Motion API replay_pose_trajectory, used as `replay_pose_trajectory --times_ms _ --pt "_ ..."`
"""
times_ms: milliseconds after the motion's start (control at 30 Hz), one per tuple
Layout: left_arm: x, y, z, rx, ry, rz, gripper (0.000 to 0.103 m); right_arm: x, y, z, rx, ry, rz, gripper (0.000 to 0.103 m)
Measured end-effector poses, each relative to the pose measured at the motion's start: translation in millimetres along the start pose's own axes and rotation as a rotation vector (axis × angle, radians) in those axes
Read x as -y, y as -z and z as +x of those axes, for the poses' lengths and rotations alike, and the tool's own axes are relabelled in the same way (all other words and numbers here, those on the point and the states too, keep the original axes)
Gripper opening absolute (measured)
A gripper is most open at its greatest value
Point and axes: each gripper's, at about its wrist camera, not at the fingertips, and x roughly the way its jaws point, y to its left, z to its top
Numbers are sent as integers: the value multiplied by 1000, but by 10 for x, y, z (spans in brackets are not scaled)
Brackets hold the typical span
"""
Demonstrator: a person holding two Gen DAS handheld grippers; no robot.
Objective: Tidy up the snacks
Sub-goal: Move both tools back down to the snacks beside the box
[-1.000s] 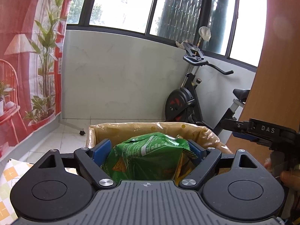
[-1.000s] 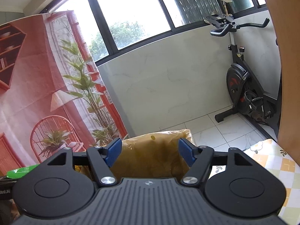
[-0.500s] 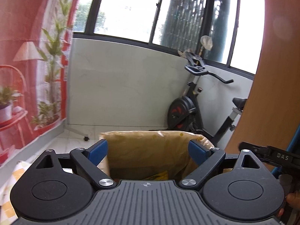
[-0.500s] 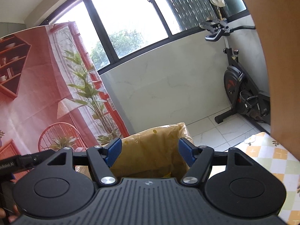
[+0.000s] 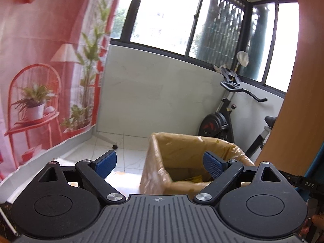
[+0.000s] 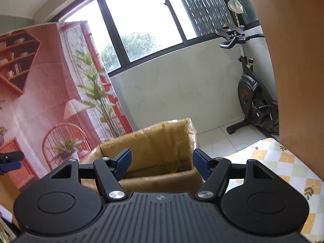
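Snacks are lying out of clear sight, a yellow scrap point(image 5: 197, 179) showing inside the lined cardboard box point(image 5: 162, 162) ahead. I am holding both the left gripper point(image 5: 162, 163) and the right gripper point(image 6: 162, 162) spread wide and empty. I judge I am between drops; next calls for fetching another packet.

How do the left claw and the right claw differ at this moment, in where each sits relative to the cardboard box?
The left claw sits off to the box's left, only its right pad over the cardboard box. The right claw is centred on the cardboard box, both pads framing its opening. Both are open and empty.
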Motion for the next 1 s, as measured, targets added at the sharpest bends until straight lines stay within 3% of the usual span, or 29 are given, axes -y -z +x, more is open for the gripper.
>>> replay_pose_trajectory --times_ms 400,667,1000 --pt "-241 482 -151 -32 23 12 95 53 443 -164 -85 85 -63 73" --pt "-378 873 155 -166 16 33 95 95 726 -35 -171 133 -150 86" --pt "-457 1187 698 -313 10 50 95 347 918 278 -274 159 -109 88"
